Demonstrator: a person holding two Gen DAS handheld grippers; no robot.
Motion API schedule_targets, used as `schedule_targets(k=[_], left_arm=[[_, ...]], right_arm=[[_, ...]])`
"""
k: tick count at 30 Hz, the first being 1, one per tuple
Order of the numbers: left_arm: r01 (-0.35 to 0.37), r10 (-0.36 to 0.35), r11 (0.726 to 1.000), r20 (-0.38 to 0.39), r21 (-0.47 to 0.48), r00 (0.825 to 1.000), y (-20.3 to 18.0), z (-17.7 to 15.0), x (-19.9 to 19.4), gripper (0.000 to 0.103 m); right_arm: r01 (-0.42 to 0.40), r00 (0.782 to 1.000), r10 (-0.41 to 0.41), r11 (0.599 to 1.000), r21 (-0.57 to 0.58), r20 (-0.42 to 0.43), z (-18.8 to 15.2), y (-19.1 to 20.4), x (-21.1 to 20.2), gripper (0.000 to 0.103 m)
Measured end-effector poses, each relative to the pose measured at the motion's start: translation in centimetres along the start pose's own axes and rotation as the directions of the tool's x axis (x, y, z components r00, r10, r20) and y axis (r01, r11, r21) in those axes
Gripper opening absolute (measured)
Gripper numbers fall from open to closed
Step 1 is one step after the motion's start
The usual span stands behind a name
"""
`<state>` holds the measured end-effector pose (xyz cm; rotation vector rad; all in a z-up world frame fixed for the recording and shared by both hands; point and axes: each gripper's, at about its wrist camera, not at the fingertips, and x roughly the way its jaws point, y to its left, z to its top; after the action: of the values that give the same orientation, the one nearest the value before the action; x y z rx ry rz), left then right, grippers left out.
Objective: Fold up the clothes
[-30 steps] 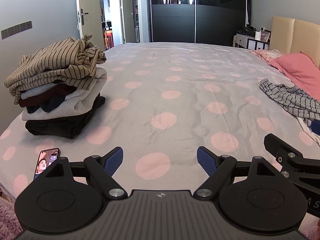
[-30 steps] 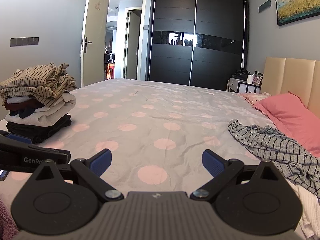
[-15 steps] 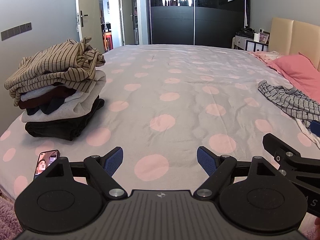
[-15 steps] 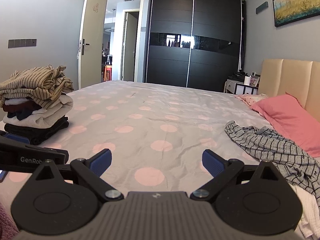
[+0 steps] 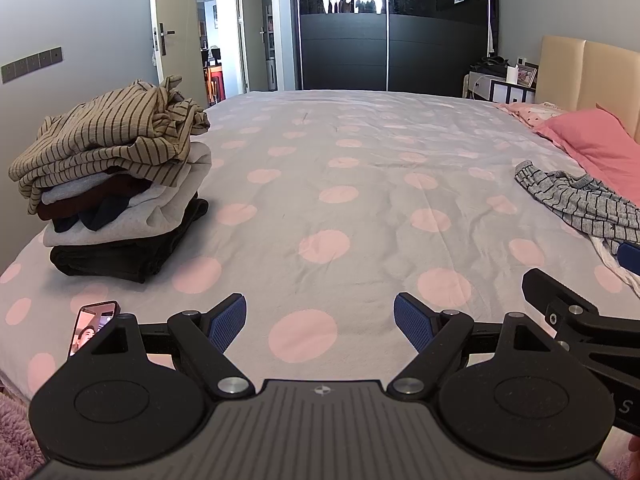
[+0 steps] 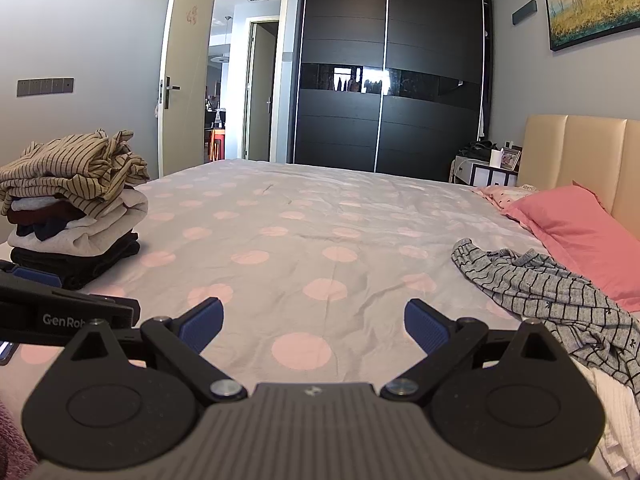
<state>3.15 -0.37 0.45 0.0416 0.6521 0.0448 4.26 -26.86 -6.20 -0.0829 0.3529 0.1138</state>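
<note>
A stack of folded clothes (image 5: 116,196) topped by a tan striped shirt sits at the bed's left edge; it also shows in the right wrist view (image 6: 72,208). A crumpled grey striped garment (image 6: 560,300) lies at the right by the pink pillow, over a white cloth (image 6: 612,408); it shows in the left wrist view too (image 5: 580,204). My left gripper (image 5: 320,322) is open and empty above the bed's near edge. My right gripper (image 6: 314,326) is open and empty beside it, to its right.
The bed (image 5: 340,184) has a grey cover with pink dots. A phone (image 5: 90,326) lies at the near left corner. A pink pillow (image 6: 576,228) and beige headboard (image 6: 580,152) are at the right. A dark wardrobe (image 6: 384,76) and open door (image 6: 180,72) stand behind.
Both grippers have tilted up slightly and stay open. The clothes have not moved.
</note>
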Motion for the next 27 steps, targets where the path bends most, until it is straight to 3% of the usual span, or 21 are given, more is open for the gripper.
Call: schedule_targets(k=[27], left_arm=[[-0.011, 0.011, 1.000, 0.024, 0.022, 1.000, -0.36, 0.19, -0.54, 0.081]], right_arm=[[-0.001, 1.000, 0.001, 1.000, 0.006, 0.007, -0.07, 0.05, -0.14, 0.098]])
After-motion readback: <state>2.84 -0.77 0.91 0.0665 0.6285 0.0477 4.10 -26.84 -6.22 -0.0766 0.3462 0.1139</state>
